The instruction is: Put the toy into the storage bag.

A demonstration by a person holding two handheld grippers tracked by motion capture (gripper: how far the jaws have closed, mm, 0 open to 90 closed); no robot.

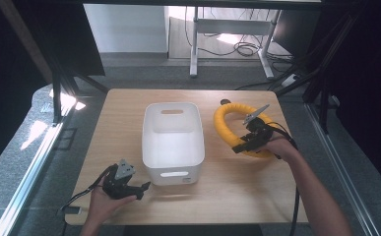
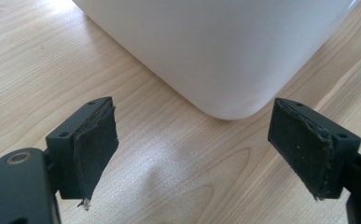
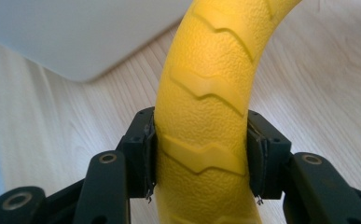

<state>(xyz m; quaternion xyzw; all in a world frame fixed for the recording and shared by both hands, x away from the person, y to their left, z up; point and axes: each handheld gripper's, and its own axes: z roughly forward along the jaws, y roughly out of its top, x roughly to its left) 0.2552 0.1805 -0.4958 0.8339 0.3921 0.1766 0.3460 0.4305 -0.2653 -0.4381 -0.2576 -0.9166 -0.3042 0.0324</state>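
A yellow ring with a tyre-like tread (image 1: 227, 125) lies right of the white bin (image 1: 173, 142) on the wooden table. My right gripper (image 1: 241, 146) is shut on the ring's near side; in the right gripper view both pads press the yellow ring (image 3: 206, 116) from either side, with the right gripper (image 3: 201, 163) around it. My left gripper (image 1: 144, 189) sits low at the bin's near left corner. Its jaws stand wide apart in the left gripper view, the left gripper (image 2: 194, 154) holding nothing, with the bin's rounded corner (image 2: 225, 51) just beyond.
The bin has handle cut-outs at its near and far walls and looks empty. The table's near edge (image 1: 188, 220) runs just below the left hand. Black frame posts stand at both sides, and a desk with cables (image 1: 242, 46) lies beyond the table.
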